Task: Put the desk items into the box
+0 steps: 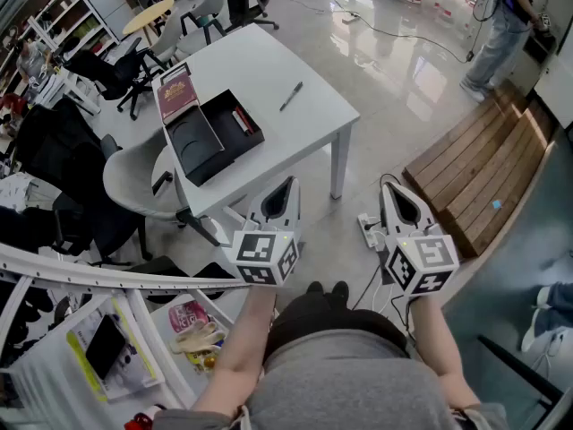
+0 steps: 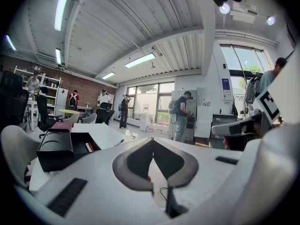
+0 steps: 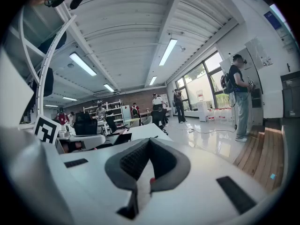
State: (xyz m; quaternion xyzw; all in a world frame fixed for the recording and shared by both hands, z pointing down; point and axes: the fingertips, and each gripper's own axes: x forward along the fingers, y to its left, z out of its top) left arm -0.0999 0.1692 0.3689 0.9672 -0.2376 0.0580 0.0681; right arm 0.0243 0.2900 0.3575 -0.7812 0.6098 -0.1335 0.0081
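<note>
On the white table (image 1: 269, 65) lies an open black box (image 1: 224, 141) holding a small red item (image 1: 242, 119). Its raised lid carries a maroon cover (image 1: 176, 92). A dark pen (image 1: 290, 96) rests alone on the tabletop right of the box. Both grippers hang in front of my body, off the table and short of its near corner. My left gripper (image 1: 285, 189) is shut and empty, as is my right gripper (image 1: 398, 195). The left gripper view looks past closed jaws (image 2: 152, 140) to the box (image 2: 58, 149) and the pen (image 2: 120, 142). In the right gripper view the jaws (image 3: 150, 139) meet with nothing between them.
A grey chair (image 1: 134, 182) stands against the table's left side. A power strip with cables (image 1: 369, 229) lies on the floor between the grippers. A wooden platform (image 1: 483, 168) sits to the right, a white shelf rail (image 1: 89, 280) to my lower left. A person (image 1: 497, 34) stands far right.
</note>
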